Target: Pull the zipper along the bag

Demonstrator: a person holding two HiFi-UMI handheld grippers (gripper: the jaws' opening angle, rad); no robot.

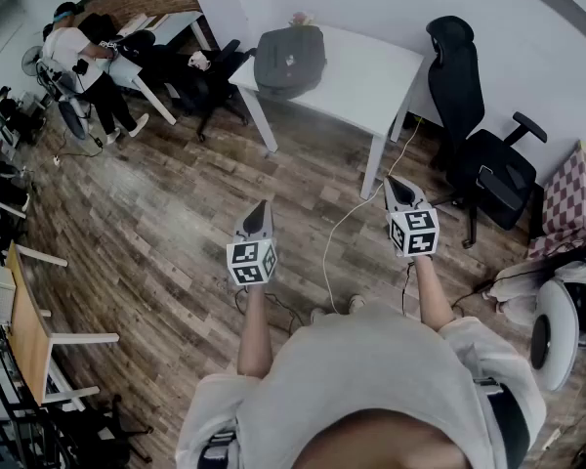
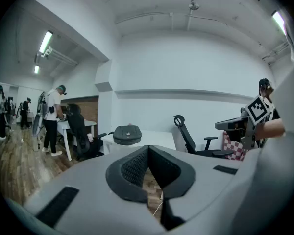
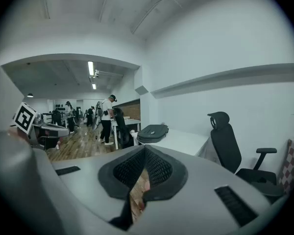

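A dark grey bag (image 1: 289, 60) lies on the left part of a white table (image 1: 371, 76), far ahead of both grippers. It also shows small in the left gripper view as the bag (image 2: 127, 134) and in the right gripper view as the bag (image 3: 152, 132). My left gripper (image 1: 260, 208) and right gripper (image 1: 398, 184) hang in the air over the wooden floor, well short of the table. Each is shut with nothing between its jaws. The zipper is too small to make out.
A black office chair (image 1: 474, 135) stands right of the table, with a checked cushion (image 1: 571, 198) beyond it. A white cable (image 1: 347, 223) runs across the floor. A person (image 1: 83, 66) stands at a desk far left. A wooden chair (image 1: 29, 325) sits near left.
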